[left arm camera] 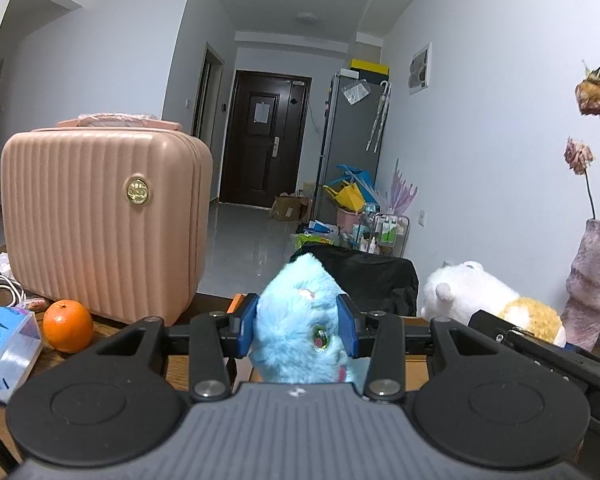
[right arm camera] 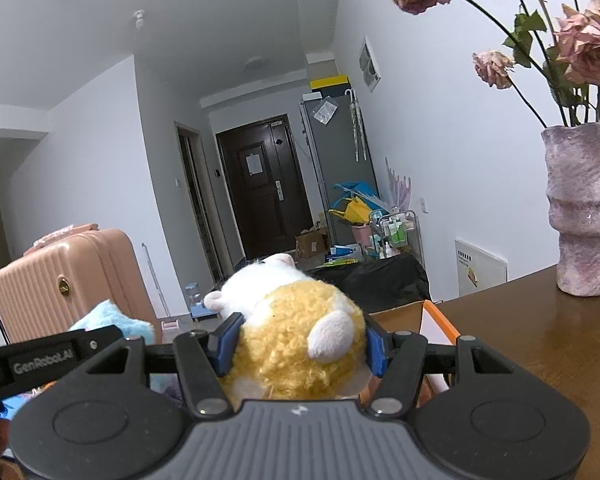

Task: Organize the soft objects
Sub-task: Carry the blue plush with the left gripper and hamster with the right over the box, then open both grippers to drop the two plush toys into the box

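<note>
My left gripper point(left arm camera: 299, 326) is shut on a fluffy light blue plush toy point(left arm camera: 300, 320), its blue pads pressing both sides of the toy above the wooden table point(left arm camera: 414, 368). In the right wrist view my right gripper point(right arm camera: 300, 344) is shut on a white and yellow plush hamster point(right arm camera: 296, 340), held over an orange-edged box point(right arm camera: 440, 324). The hamster point(left arm camera: 492, 300) also shows at the right of the left wrist view, and the blue plush point(right arm camera: 112, 320) shows at the left of the right wrist view. Both toys hang side by side.
A pink ribbed hard case point(left arm camera: 104, 216) stands on the table at the left, with an orange point(left arm camera: 68, 326) and a tissue pack point(left arm camera: 4, 352) beside it. A mauve vase point(right arm camera: 584, 208) with dried roses stands at the right. Beyond the table's edge sits a black bag point(left arm camera: 372, 276).
</note>
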### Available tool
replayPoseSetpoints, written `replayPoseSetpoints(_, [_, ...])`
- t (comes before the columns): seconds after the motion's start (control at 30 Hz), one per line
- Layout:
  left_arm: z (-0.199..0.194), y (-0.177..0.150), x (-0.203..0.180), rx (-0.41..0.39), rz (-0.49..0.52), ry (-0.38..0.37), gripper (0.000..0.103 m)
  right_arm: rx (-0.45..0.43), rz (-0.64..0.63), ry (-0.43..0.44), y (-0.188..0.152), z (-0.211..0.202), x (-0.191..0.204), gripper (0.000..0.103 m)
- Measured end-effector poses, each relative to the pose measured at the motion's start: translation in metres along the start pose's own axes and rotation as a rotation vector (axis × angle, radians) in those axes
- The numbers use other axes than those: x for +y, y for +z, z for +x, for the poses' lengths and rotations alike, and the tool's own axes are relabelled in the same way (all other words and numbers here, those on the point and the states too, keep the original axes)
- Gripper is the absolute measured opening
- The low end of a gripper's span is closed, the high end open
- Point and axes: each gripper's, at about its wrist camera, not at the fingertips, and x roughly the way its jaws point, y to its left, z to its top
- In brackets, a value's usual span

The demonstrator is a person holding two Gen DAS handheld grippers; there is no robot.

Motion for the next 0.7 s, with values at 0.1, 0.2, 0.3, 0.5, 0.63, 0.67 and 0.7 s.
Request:
replayPoseSetpoints(0.1, [0.006, -0.001, -0.002, 0.005, 0.008, 0.004, 0.042, 0.005, -0.004, -0.006, 0.0, 0.005, -0.001, 0.06])
replayPoseSetpoints(0.2, [0.012, -0.002, -0.002, 0.011, 0.015, 0.006, 0.042, 0.012, -0.008, -0.011, 0.0, 0.008, -0.001, 0.06])
replayPoseSetpoints(0.3, [0.014, -0.004, -0.003, 0.015, 0.022, 0.011, 0.042, 0.026, -0.015, -0.018, -0.002, 0.011, -0.001, 0.06])
replayPoseSetpoints(0.5, [0.013, -0.007, -0.006, 0.012, 0.045, 0.019, 0.042, 0.037, -0.024, -0.024, -0.004, 0.011, -0.001, 0.06])
replayPoseSetpoints(0.63, [0.012, -0.008, -0.007, 0.011, 0.049, 0.02, 0.042, 0.042, -0.029, -0.03, -0.005, 0.011, -0.002, 0.06])
replayPoseSetpoints(0.67, [0.013, -0.008, -0.007, 0.011, 0.049, 0.02, 0.042, 0.043, -0.029, -0.032, -0.006, 0.011, -0.001, 0.06])
replayPoseSetpoints(0.7, [0.013, -0.008, -0.007, 0.012, 0.049, 0.02, 0.043, 0.045, -0.029, -0.033, -0.005, 0.011, -0.001, 0.06])
